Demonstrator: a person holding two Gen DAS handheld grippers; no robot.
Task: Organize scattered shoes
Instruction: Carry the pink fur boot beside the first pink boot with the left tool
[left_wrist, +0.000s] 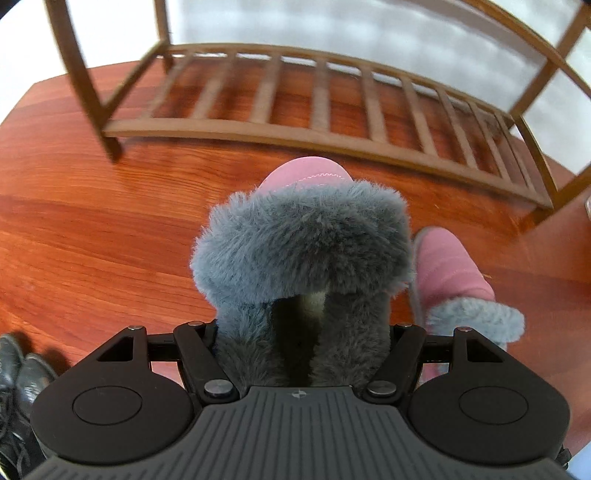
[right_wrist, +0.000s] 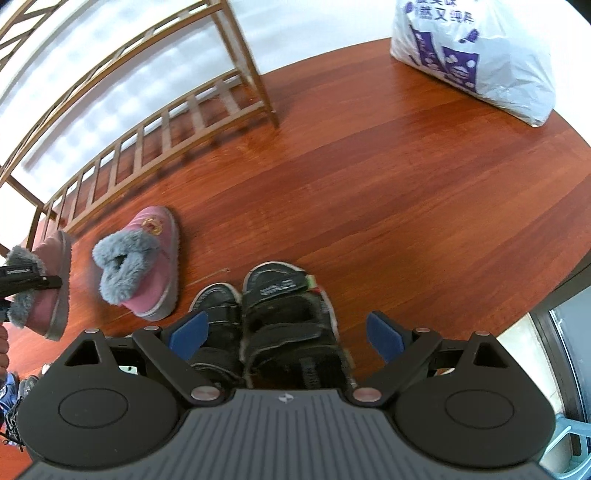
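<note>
The left gripper (left_wrist: 301, 332) is pinching only the soft fur collar of a pink slipper (left_wrist: 306, 240), so it is risking a slip before reaching the shoe rack (left_wrist: 258, 129); the right gripper (right_wrist: 286, 332) is hanging with fingers spread over the black sandals (right_wrist: 280, 314).

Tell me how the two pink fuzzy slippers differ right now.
The held slipper is clamped at its grey fur collar by the left gripper and hangs off the floor; the other slipper lies on the wooden floor, ungripped. The held one points toward the shoe rack, the other lies beside it. Both are pink with grey fur.

Red-brown wood floor (right_wrist: 369, 184), wooden shoe rack (left_wrist: 314, 133), pink fuzzy slipper (right_wrist: 147, 266), two black sandals (right_wrist: 273, 317), white bag (right_wrist: 480, 55)
</note>
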